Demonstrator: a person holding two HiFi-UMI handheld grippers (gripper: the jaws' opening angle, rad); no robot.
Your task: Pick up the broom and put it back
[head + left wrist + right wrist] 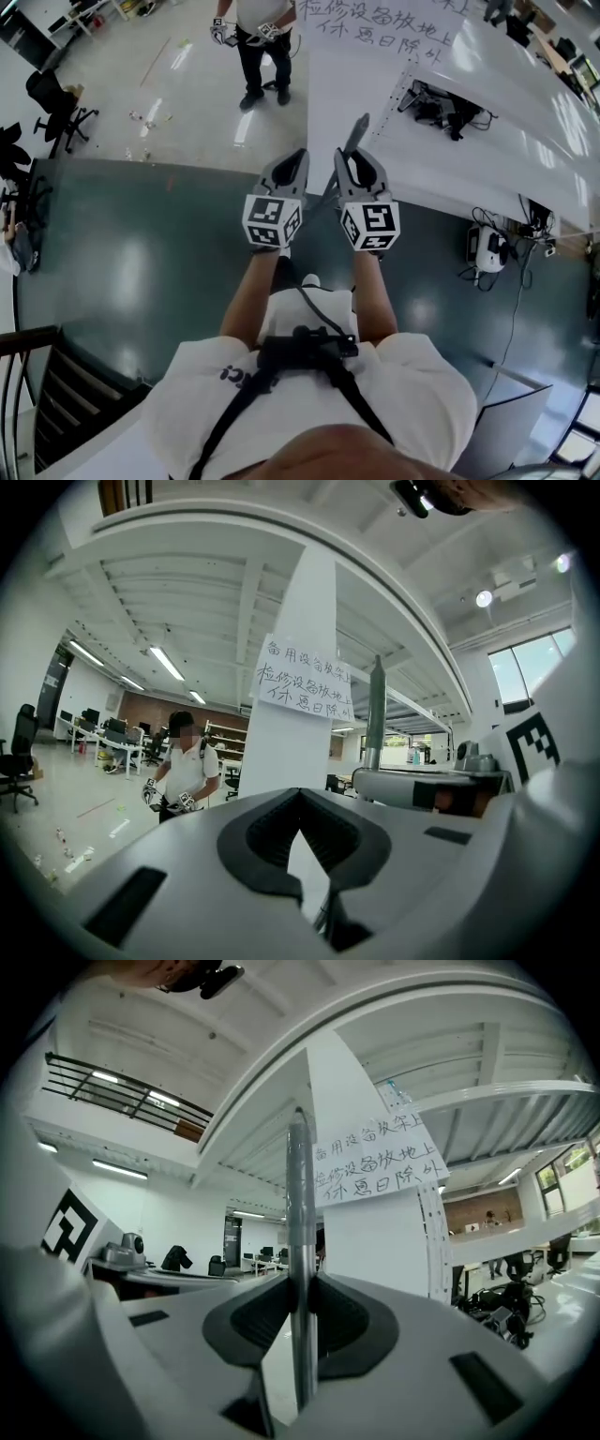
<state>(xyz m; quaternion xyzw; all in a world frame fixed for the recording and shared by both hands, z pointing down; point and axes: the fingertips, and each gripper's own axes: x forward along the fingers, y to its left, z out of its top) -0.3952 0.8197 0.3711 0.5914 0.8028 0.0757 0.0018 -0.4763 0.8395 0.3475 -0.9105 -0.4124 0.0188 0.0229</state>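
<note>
The right claw [302, 1290] is gripping the broom handle [300, 1194], holding it upright in front of the white pillar [375, 1241]. The left claw [300, 797] is hanging just beside it, pinched together on nothing. The picking-up looks done to me. The putting-back is still waiting, and I'm not seeing the broom's head or its proper spot.

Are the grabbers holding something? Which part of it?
The right gripper holds the broom: its jaws pinch the grey metal handle a little below its top end. The left gripper holds nothing.
</note>
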